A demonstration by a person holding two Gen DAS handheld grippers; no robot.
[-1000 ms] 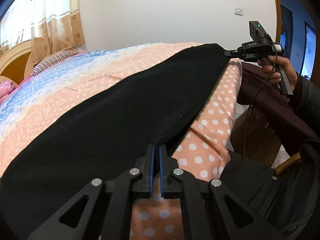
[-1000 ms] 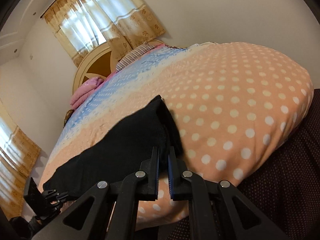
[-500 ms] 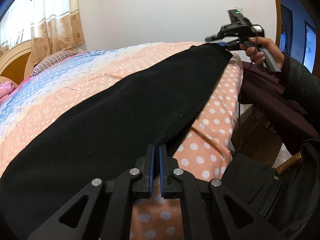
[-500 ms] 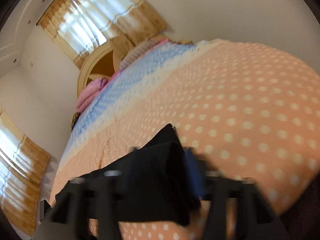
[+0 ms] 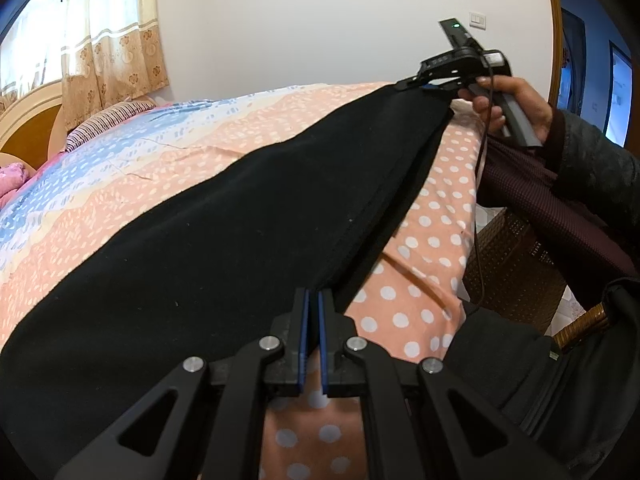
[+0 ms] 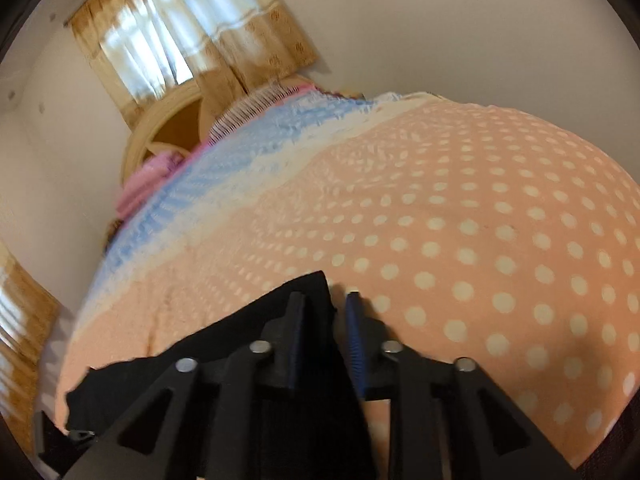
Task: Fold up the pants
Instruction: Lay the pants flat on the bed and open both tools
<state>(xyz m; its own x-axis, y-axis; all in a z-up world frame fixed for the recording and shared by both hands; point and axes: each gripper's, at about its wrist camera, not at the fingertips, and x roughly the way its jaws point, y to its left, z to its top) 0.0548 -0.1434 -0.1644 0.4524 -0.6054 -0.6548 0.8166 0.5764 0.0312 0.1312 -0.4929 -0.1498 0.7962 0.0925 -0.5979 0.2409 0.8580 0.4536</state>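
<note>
Black pants [image 5: 224, 240] lie stretched along the near edge of a bed. My left gripper [image 5: 312, 300] is shut on one end of the pants. My right gripper shows in the left wrist view [image 5: 416, 85] at the far end, lifting that corner off the bedspread. In the right wrist view the right gripper [image 6: 326, 304] holds the corner of the pants [image 6: 304, 380] between its fingers, with the fabric draped between and under them.
The bed has a peach polka-dot and blue patterned bedspread [image 5: 160, 168]. A striped pillow [image 5: 108, 120] and a wooden headboard [image 5: 28, 132] are at the far end. A wicker basket [image 5: 516, 272] stands beside the bed. Curtains [image 6: 192, 40] hang behind.
My right gripper has lifted its corner of the pants off the bed and moved up and inward. My left gripper has stayed in place, still shut.
</note>
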